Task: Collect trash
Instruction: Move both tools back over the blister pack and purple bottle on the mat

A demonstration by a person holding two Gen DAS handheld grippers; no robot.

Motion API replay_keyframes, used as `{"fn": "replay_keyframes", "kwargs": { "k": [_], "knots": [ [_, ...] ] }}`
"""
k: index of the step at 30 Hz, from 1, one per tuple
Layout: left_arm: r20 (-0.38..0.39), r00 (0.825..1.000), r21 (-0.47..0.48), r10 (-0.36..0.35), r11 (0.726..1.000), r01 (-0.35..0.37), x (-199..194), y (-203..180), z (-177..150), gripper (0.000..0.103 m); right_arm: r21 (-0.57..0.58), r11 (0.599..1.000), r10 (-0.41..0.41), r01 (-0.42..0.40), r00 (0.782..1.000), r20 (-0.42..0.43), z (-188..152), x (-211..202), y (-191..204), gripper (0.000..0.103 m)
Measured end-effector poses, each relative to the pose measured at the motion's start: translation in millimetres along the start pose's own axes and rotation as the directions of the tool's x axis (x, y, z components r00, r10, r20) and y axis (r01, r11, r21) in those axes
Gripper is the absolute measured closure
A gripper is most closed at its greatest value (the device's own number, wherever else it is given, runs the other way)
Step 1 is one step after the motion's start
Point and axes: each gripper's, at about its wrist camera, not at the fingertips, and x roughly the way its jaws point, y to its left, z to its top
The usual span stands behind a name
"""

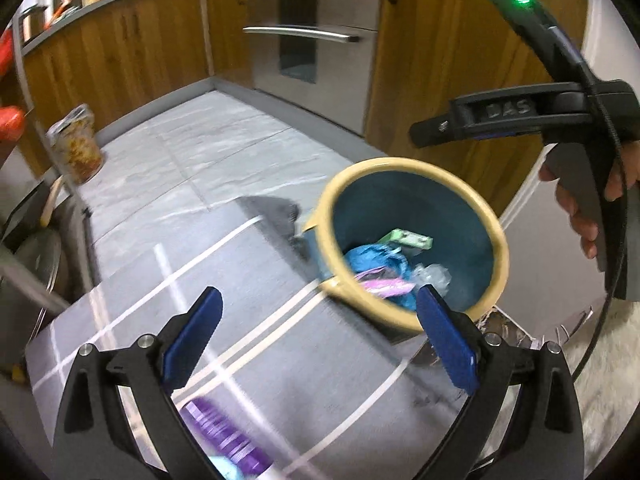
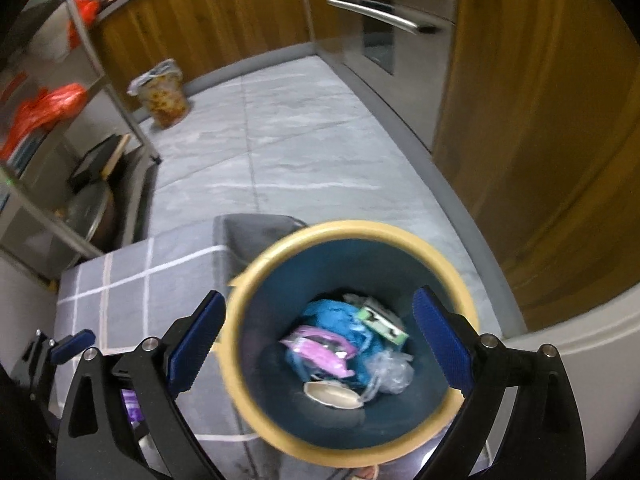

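Left gripper [image 1: 316,332] spread wide and empty, low in the frame over the grey checked mat [image 1: 248,320]; purple wrapper [image 1: 224,436] just below and left of its fingers, long axis running toward lower right. Right gripper [image 2: 316,340] likewise open, empty, straight above the bin [image 2: 460,280] of trash. Left clearly nearer the wrapper.

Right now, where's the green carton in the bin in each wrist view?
Left wrist: green carton lies right of centre, inside the yellow-rimmed bin, above the blue wrapper.
Right wrist: green carton sits low, right of centre, in the bin.
Shared landmark: floral basket by the wooden cabinets.
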Motion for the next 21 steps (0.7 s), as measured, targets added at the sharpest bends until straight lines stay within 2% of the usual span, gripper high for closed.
{"fn": "replay_keyframes", "kwargs": {
  "k": [5,11,15,19,21],
  "knots": [
    [-0.043,0.997,-0.098,0.059,0.993,-0.063,-15.8,38.5,-23.8,0.007,-0.054,0.996,0.07,-0.068,0.997,0.037,0.6,-12.5,44.5,0.009],
    [-0.088,0.99,-0.202,0.114,0.971,-0.13,-38.8,70.8,-58.8,0.007,-0.118,0.987,0.11,-0.105,0.993,0.036,-7.3,-18.3,89.1,0.009],
    [-0.128,0.981,-0.211,0.147,0.962,-0.172,-47.5,80.6,-82.6,0.007,-0.161,0.982,0.108,-0.101,0.994,0.035,-9.1,-19.1,106.6,0.009],
    [-0.199,0.966,-0.183,0.168,0.962,-0.205,-42.1,88.8,-105.5,0.007,-0.13,0.984,0.125,-0.121,0.992,0.017,-8.2,-14.4,118.2,0.009],
    [-0.24,0.958,-0.174,0.155,0.964,-0.199,-36.9,93.2,-117.4,0.007,-0.125,0.983,0.135,-0.132,0.991,0.012,-8.5,-12.2,126.7,0.009]
  ]
}}
